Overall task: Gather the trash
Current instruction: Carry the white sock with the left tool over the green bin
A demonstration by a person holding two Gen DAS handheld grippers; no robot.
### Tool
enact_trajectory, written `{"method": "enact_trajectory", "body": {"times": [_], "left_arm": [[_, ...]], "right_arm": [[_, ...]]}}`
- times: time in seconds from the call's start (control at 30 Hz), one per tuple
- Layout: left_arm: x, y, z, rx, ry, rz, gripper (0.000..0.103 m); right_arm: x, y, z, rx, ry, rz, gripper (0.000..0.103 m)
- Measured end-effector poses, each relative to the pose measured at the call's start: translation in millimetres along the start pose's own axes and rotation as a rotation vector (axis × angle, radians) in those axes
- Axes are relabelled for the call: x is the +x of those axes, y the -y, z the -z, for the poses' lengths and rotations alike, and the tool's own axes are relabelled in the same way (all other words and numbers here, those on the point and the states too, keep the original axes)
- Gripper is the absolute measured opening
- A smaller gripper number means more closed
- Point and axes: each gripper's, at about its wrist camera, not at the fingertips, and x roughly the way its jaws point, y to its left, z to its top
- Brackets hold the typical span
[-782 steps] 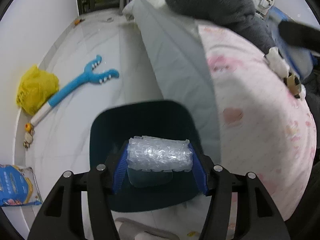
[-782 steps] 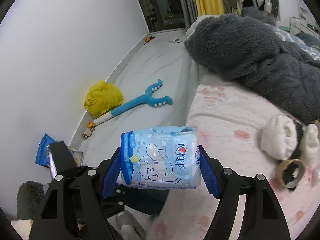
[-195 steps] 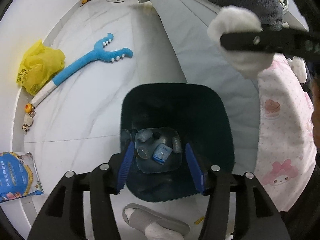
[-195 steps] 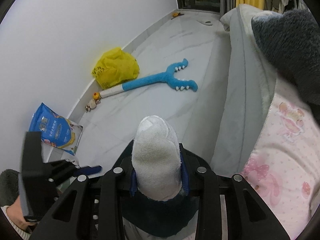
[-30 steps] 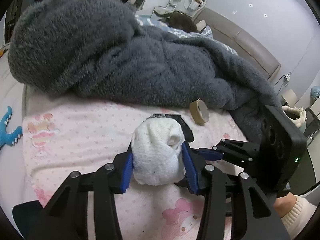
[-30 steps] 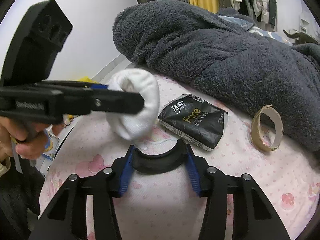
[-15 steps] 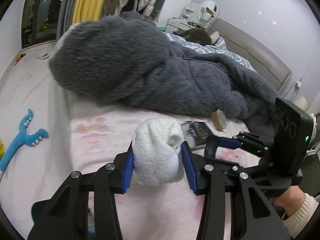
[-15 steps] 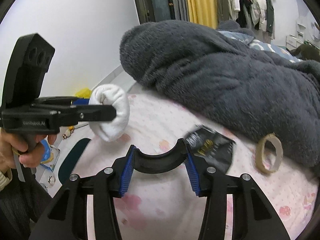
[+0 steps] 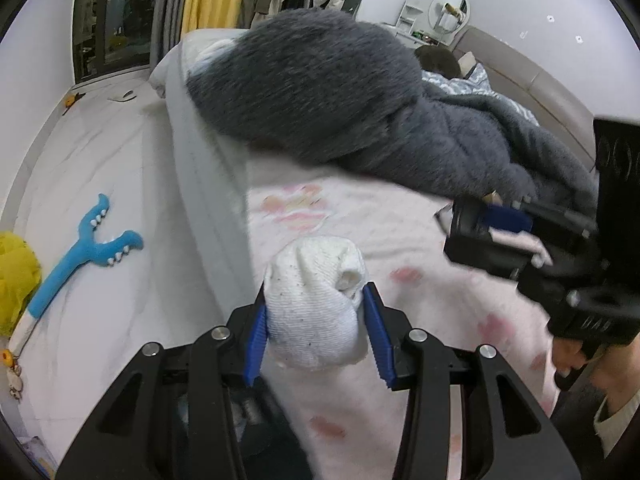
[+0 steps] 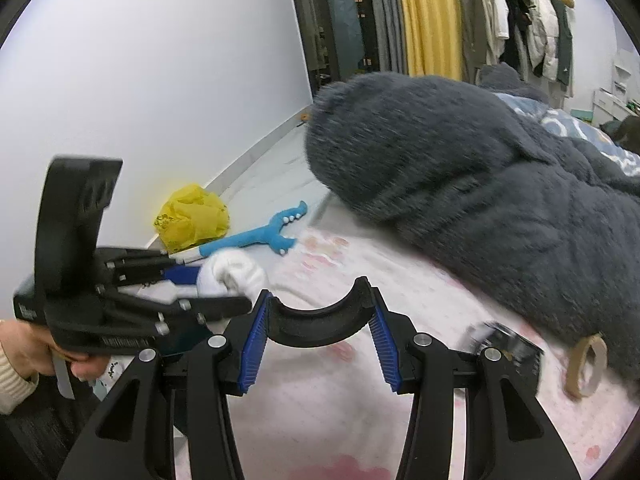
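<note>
My left gripper point(image 9: 318, 320) is shut on a white rolled sock point(image 9: 316, 308) and holds it above the bed's left edge; it also shows in the right wrist view point(image 10: 234, 276). My right gripper point(image 10: 318, 336) is shut on a black curved plastic piece point(image 10: 318, 322) above the pink bedsheet point(image 10: 328, 400). A black tissue packet point(image 10: 506, 346) and a cardboard tape ring point(image 10: 586, 366) lie on the sheet at the right. The dark bin point(image 9: 256, 432) shows partly below the left gripper.
A grey fluffy blanket point(image 9: 344, 100) covers the far side of the bed. On the white floor lie a blue toy grabber point(image 9: 80, 256) and a yellow bag point(image 9: 16, 276) by the wall. Clothes and curtains point(image 10: 436, 16) hang at the back.
My left gripper has swung left with the sock, from over the bed toward its edge and the floor. My right gripper has drawn back from the tissue packet, still holding the black piece.
</note>
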Motion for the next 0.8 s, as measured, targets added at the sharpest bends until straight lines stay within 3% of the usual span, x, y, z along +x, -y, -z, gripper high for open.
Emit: {"method": "enact_trajectory", "body": {"times": [0.4,0.8], "left_arm": [[-9.3,-53.2,39.8,-0.054,-0.094,-0.088,0.048],[-3.0,-95.1,75.8,-0.115,-0.212,-0.151,0.048]], "right_arm": [[29.0,-64.9,-18.5,-0.039,-0.058,-0.042,0.049],[58.1,-102.4,-22.8,-0.007,-0.129,-0.106,0.049]]}}
